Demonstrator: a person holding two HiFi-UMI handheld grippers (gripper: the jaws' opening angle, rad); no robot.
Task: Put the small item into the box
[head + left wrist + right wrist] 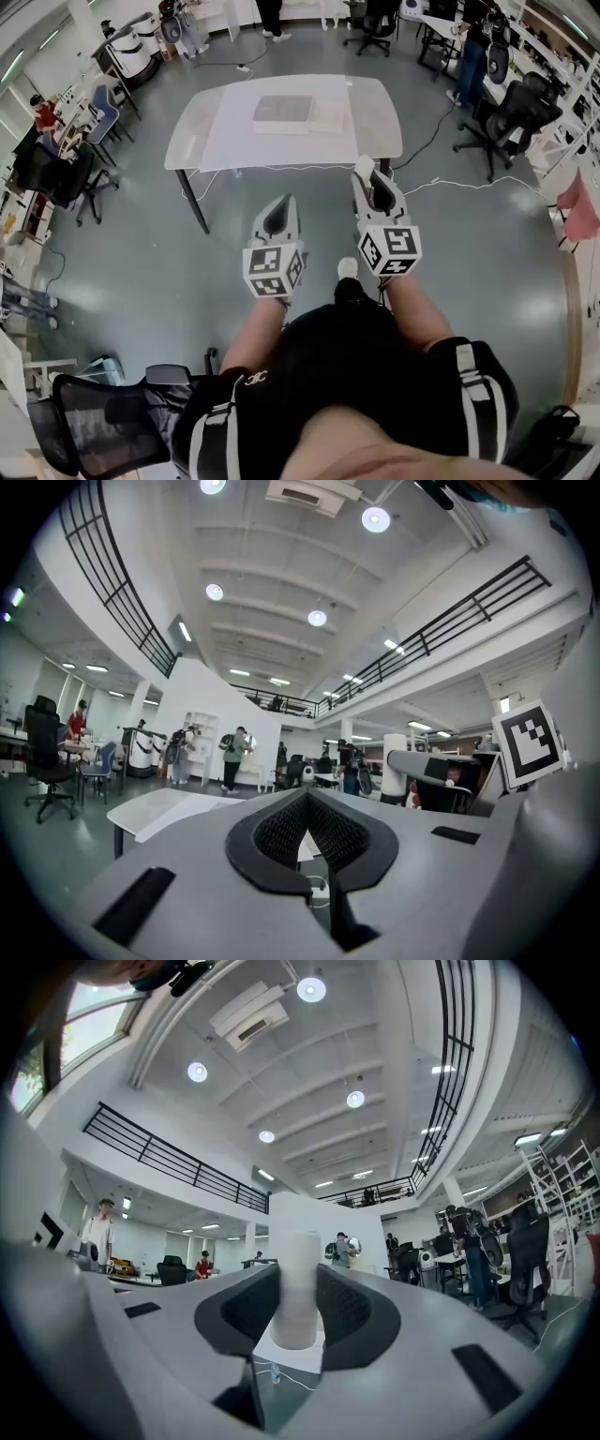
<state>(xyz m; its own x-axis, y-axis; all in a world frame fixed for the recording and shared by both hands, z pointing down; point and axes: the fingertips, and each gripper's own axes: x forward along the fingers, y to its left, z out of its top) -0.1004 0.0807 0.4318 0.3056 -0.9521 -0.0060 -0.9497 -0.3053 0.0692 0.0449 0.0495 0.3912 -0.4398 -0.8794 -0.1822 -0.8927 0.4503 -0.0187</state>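
The box (282,111) on the bench (375,122) was too distant to see into, while well short of the bench the right gripper (366,176) — partly open — clamped the upright small white item (299,1279) between its pads, and the left gripper (307,803) was closed, empty.

The head camera looks steeply down from above the person (356,375) onto the left gripper (284,204), the right gripper (366,173) and, well ahead, the whole worktop (375,112). Each gripper camera rides low on its gripper, looking forward along it and tilted up toward the ceiling (281,592). All three views share the distant worktop.
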